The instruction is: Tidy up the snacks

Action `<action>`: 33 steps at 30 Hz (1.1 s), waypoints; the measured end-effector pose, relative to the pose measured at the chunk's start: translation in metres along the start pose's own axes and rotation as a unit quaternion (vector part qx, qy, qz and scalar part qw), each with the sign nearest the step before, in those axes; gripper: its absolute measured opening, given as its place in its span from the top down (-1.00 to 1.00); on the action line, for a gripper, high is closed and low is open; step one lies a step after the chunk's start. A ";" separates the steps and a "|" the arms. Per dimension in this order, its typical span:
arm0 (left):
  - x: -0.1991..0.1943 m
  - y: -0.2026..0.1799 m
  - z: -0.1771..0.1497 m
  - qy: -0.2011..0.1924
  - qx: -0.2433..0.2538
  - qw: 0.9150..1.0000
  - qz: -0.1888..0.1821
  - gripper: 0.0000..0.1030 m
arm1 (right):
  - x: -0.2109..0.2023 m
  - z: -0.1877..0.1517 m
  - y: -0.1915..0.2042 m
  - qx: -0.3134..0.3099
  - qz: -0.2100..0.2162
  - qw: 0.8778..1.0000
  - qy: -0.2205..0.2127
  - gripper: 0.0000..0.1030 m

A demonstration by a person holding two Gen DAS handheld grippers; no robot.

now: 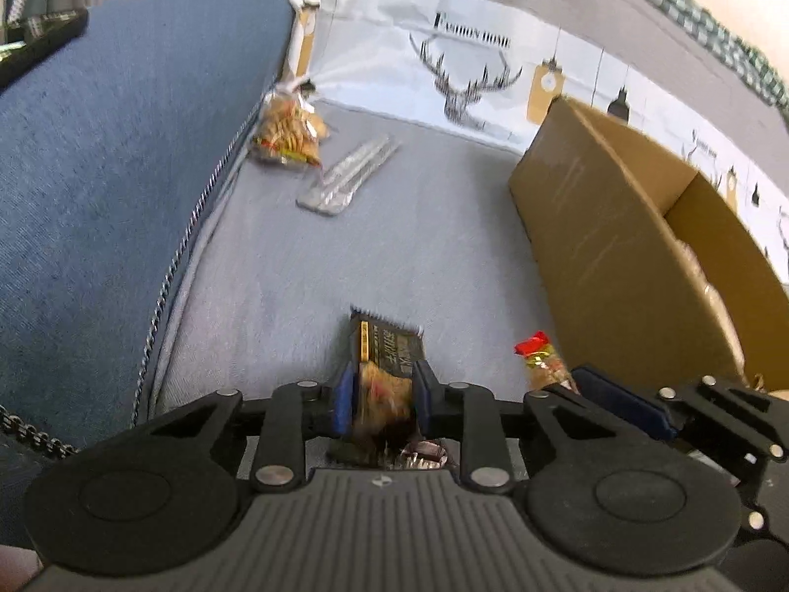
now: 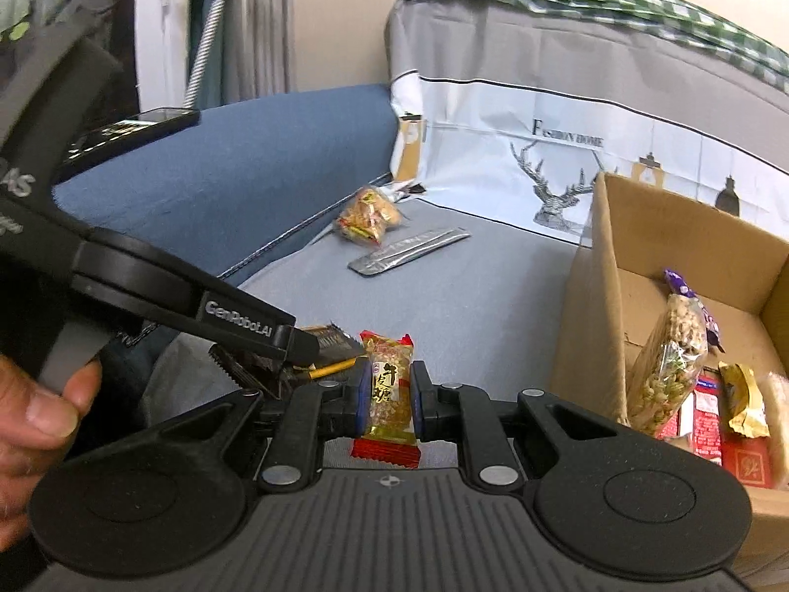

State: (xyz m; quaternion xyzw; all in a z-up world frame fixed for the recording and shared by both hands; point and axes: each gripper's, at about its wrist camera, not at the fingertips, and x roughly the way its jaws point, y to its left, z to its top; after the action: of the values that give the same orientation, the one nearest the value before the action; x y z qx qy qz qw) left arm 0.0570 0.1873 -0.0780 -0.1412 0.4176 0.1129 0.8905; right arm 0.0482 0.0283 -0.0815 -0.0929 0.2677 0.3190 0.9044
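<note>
My left gripper [image 1: 382, 394] is shut on a black and gold snack bar [image 1: 387, 350], held just above the grey sofa seat [image 1: 419, 237]. My right gripper [image 2: 389, 394] is shut on a red-ended peanut candy [image 2: 389, 385]; the candy also shows in the left wrist view [image 1: 540, 362]. The left gripper appears at the left of the right wrist view [image 2: 296, 345], close beside the right one. A cardboard box [image 2: 582, 325] stands to the right and holds several snacks [image 2: 670, 370]. A bag of crackers [image 2: 367, 217] and a silver packet [image 2: 409, 249] lie farther back on the seat.
A blue cushion [image 1: 123, 172] borders the seat on the left, with a phone [image 2: 133, 130] on it. A white deer-print cloth [image 2: 542, 167] covers the sofa back. The box also shows in the left wrist view [image 1: 606, 246].
</note>
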 end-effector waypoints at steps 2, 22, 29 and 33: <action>0.004 -0.001 0.001 0.010 0.003 1.000 0.004 0.45 | 0.000 -0.003 0.000 -0.008 0.001 1.000 0.005 0.67; 0.042 -0.016 -0.003 0.064 0.036 0.997 0.024 -0.21 | 0.046 -0.028 0.006 -0.034 -0.008 0.993 0.114 0.63; 0.047 -0.021 -0.004 0.063 0.048 0.996 0.027 -0.27 | 0.047 -0.027 0.005 -0.031 -0.008 0.993 0.114 0.56; 0.047 -0.022 -0.006 0.062 0.054 0.996 0.032 -0.26 | 0.046 -0.028 0.004 -0.032 -0.007 0.993 0.112 0.57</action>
State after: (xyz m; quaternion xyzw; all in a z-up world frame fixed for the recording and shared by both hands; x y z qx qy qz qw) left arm 0.0892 0.1681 -0.1146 -0.0860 0.4819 0.1099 0.8650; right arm 0.0642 0.0460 -0.1305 -0.1587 0.3565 0.3090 0.8673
